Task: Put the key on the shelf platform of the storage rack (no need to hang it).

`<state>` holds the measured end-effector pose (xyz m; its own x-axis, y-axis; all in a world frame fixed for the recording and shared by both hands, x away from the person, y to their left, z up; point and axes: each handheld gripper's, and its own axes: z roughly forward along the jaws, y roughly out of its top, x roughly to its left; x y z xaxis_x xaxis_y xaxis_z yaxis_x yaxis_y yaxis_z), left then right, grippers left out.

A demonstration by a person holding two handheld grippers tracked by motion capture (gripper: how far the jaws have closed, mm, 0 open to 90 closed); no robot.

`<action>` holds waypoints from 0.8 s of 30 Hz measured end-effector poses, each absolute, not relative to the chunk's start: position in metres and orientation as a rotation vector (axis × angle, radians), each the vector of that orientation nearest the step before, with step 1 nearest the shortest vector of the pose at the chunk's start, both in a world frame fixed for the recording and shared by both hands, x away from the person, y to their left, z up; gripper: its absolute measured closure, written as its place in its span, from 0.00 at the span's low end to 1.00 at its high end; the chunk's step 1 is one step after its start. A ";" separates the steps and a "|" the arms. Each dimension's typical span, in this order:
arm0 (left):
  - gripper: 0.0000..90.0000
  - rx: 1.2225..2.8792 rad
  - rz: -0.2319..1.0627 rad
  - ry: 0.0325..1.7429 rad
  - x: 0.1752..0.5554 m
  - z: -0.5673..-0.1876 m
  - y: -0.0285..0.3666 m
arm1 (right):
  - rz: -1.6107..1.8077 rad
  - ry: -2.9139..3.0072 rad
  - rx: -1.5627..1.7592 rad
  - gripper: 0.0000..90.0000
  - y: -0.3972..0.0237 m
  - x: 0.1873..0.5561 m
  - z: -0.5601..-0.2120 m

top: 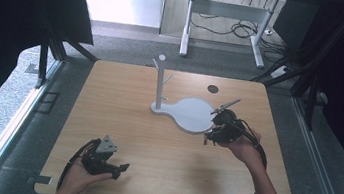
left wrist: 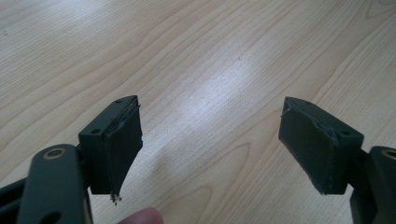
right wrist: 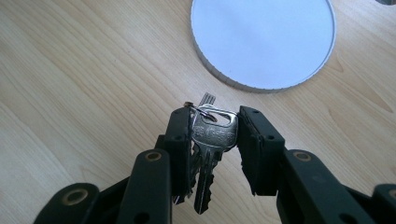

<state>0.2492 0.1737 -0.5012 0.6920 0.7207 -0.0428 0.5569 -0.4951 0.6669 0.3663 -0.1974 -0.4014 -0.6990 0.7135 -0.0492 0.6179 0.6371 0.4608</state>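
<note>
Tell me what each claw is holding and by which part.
The right claw grips a silver metal key on a ring by its flat head, blade hanging toward the camera. The left claw stands open over the wooden table, holding nothing.

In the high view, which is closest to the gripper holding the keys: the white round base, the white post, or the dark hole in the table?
1. White round base, just left of the right gripper.
2. Dark hole, beyond it.
3. White post, farther left.

Silver keys [right wrist: 212,140] on ring, hanging upright
</note>
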 end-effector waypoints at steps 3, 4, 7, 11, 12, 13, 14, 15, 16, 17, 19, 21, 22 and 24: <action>0.24 2.225 0.320 0.975 0.249 -0.501 0.174 | 0.613 2.630 1.085 0.74 -0.196 0.369 -0.400; 0.24 2.225 0.320 0.975 0.249 -0.501 0.174 | 0.614 2.630 1.086 0.74 -0.195 0.370 -0.399; 0.24 2.226 0.320 0.975 0.249 -0.501 0.174 | 0.616 2.627 1.088 0.74 -0.194 0.372 -0.397; 0.24 2.225 0.320 0.975 0.249 -0.500 0.174 | 0.617 2.626 1.089 0.74 -0.192 0.375 -0.395; 0.24 2.225 0.320 0.975 0.249 -0.500 0.174 | 0.618 2.626 1.086 0.74 -0.191 0.376 -0.395; 0.24 2.224 0.320 0.976 0.249 -0.500 0.174 | 0.619 2.627 1.086 0.74 -0.191 0.377 -0.395; 0.24 2.223 0.321 0.976 0.249 -0.500 0.174 | 0.617 2.626 1.089 0.74 -0.190 0.378 -0.394; 0.24 2.223 0.321 0.976 0.249 -0.500 0.174 | 0.617 2.626 1.089 0.74 -0.190 0.378 -0.394; 0.24 2.223 0.320 0.976 0.249 -0.500 0.175 | 0.623 2.626 1.089 0.74 -0.189 0.380 -0.394; 0.24 2.224 0.322 0.975 0.249 -0.500 0.175 | 0.621 2.625 1.094 0.74 -0.189 0.382 -0.394; 0.24 2.224 0.322 0.976 0.249 -0.500 0.175 | 0.623 2.624 1.097 0.74 -0.188 0.384 -0.394; 0.24 2.221 0.320 0.983 0.249 -0.501 0.175 | 0.624 2.627 1.095 0.74 -0.187 0.387 -0.394; 0.24 2.221 0.320 0.983 0.249 -0.501 0.175 | 0.624 2.624 1.099 0.74 -0.187 0.388 -0.394; 0.24 2.221 0.320 0.983 0.249 -0.501 0.175 | 0.628 2.624 1.100 0.74 -0.186 0.391 -0.394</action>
